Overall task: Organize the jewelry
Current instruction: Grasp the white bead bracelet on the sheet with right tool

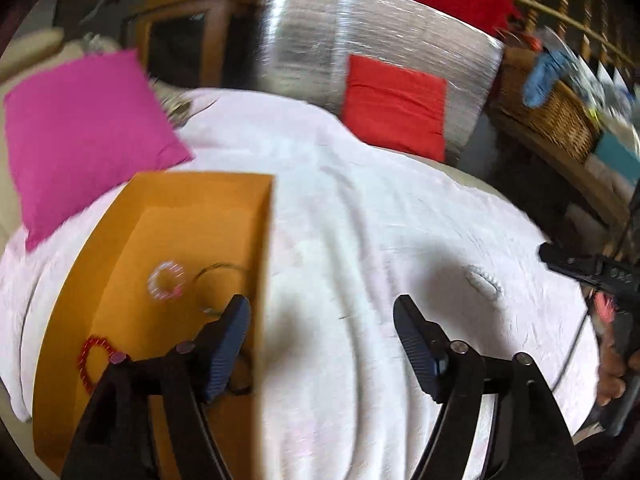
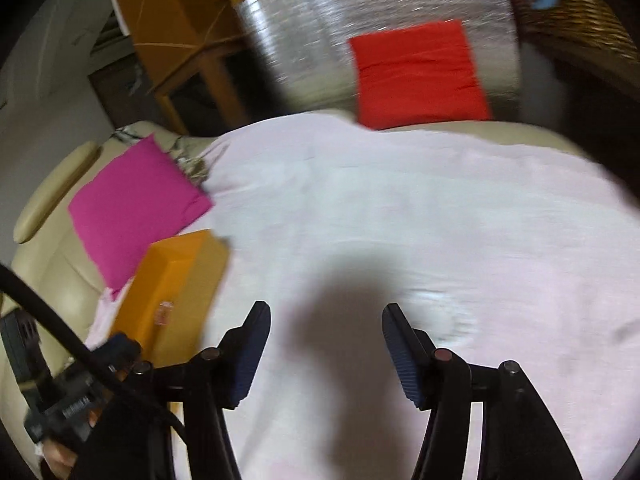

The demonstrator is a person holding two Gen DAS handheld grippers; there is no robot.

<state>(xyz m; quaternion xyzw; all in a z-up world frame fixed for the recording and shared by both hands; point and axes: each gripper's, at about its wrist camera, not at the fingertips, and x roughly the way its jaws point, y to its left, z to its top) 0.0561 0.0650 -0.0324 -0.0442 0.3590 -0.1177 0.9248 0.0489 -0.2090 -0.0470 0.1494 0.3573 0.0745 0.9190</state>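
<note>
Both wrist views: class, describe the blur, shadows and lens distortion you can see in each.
Left wrist view: motion blur smears the silver foil-wrapped block; the open orange cardboard box bows from fisheye distortion. Right wrist view: blurrier overall; a dark shadow falls on the pale pink cloth between the open right gripper's fingers.

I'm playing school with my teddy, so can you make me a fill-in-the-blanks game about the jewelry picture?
1. The red beaded bracelet lies inside the ____ box.
2. The cushion nearest the box is ____.
3. Both the left gripper and the right gripper are ____, holding nothing.
4. One silvery bracelet lies outside the box, on the ____ cloth.

Missing words: orange; pink; open; white
</note>
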